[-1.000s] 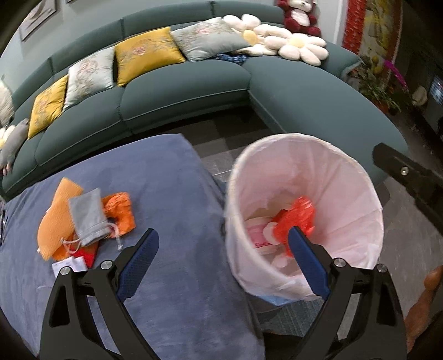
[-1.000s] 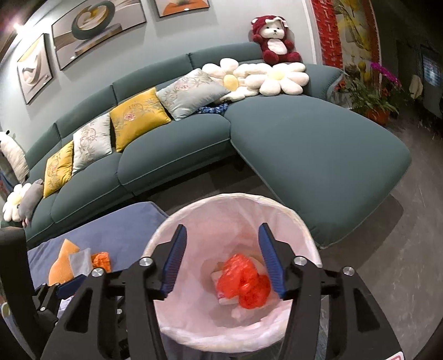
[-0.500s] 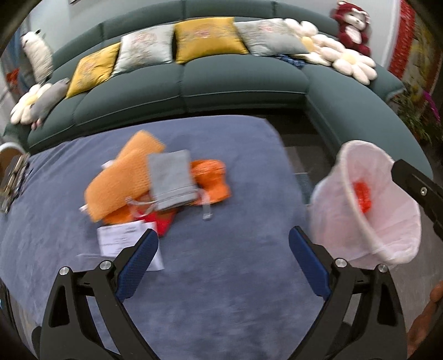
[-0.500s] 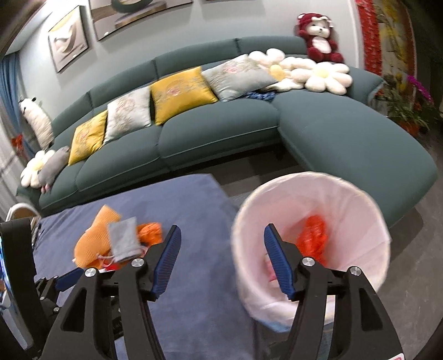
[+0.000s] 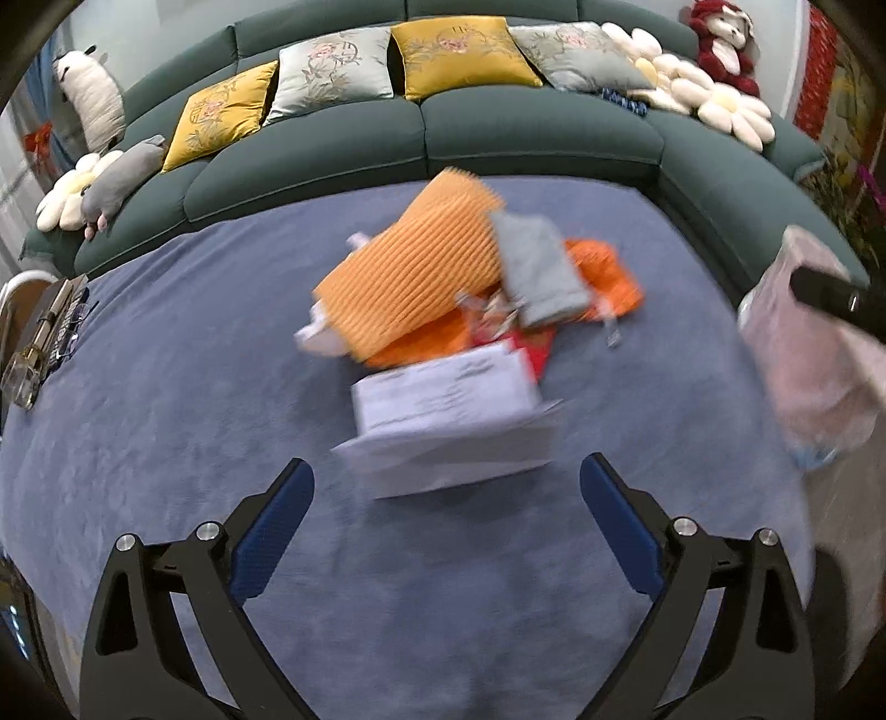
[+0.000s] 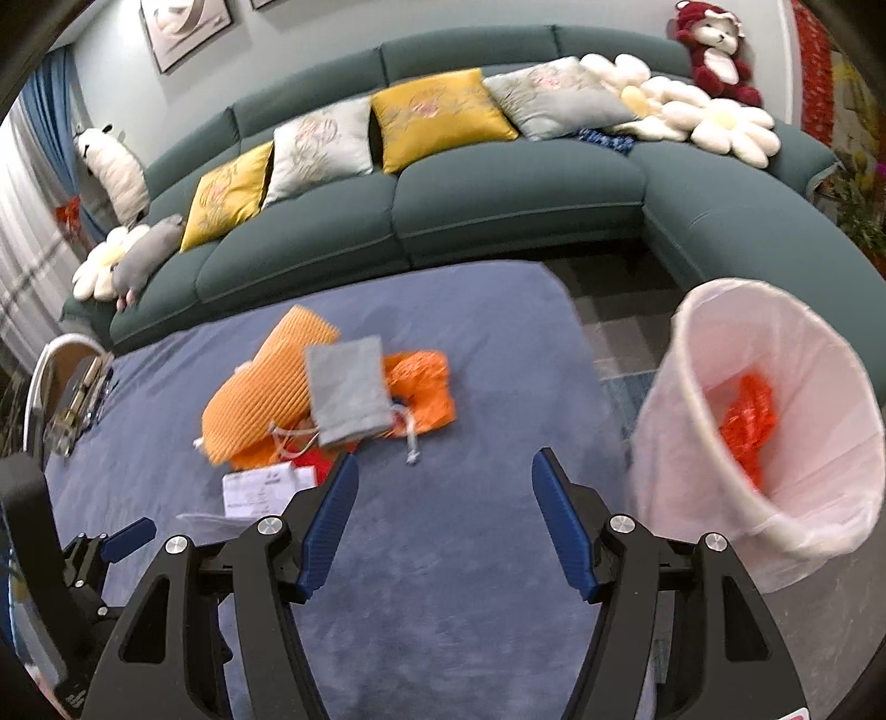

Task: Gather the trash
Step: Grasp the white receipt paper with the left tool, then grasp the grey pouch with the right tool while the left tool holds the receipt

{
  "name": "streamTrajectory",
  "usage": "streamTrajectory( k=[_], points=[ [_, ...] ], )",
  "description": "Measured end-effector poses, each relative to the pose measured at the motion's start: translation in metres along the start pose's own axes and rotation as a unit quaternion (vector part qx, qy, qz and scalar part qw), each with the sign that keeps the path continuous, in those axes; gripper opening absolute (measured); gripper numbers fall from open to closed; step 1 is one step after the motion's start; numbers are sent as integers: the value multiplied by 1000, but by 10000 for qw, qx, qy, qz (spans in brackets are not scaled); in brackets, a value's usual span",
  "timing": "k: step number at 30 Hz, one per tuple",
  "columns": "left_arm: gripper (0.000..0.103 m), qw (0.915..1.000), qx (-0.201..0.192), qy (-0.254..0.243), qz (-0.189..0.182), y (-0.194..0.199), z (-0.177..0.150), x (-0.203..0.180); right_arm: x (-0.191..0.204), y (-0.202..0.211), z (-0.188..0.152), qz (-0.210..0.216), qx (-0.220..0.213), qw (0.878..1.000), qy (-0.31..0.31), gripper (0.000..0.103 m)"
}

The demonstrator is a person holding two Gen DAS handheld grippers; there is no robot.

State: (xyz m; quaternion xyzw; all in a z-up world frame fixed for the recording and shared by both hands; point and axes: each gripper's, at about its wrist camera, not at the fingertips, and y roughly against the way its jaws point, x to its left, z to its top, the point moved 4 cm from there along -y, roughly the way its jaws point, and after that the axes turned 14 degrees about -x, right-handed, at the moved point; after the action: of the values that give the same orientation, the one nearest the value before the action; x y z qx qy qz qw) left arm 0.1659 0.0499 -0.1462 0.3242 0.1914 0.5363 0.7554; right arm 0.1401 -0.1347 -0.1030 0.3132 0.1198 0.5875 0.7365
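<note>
A pile of trash lies on the blue cloth-covered table (image 5: 166, 443): an orange ribbed pad (image 5: 410, 271), a grey drawstring pouch (image 5: 534, 271), orange wrapping (image 5: 603, 277) and white printed paper (image 5: 448, 399). My left gripper (image 5: 446, 515) hovers open just short of the paper, nothing between its fingers. In the right wrist view the same pad (image 6: 260, 387), pouch (image 6: 346, 393) and paper (image 6: 260, 487) sit left of centre. My right gripper (image 6: 443, 515) is open and empty over bare cloth. The white-lined bin (image 6: 775, 421) stands off the table's right edge, red-orange trash (image 6: 747, 421) inside.
A green sectional sofa (image 6: 498, 188) with yellow and grey cushions curves behind the table. A red plush bear (image 6: 717, 50) and flower cushions sit at its right end. A clear box and glasses (image 5: 44, 338) rest at the table's left edge.
Both grippers swung left from above the bin to over the table. The trash pile now fills the middle of the left view; the bin slid to the right edge. The right jaws widened slightly.
</note>
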Motion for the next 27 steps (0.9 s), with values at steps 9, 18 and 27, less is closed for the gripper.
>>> streamTrajectory(
  k=[9, 18, 27],
  points=[
    [92, 9945, -217, -385, -951, -32, -16, 33, 37, -40, -26, 39, 474, 9988, 91, 63],
    [66, 9788, -197, -736, -1899, -57, -10, 23, 50, -69, -33, -45, 686, 9974, 198, 63],
    [8, 9713, -49, -278, -2361, -47, -10, 11, 48, -78, -35, -78, 763, 9968, 231, 63]
  ],
)
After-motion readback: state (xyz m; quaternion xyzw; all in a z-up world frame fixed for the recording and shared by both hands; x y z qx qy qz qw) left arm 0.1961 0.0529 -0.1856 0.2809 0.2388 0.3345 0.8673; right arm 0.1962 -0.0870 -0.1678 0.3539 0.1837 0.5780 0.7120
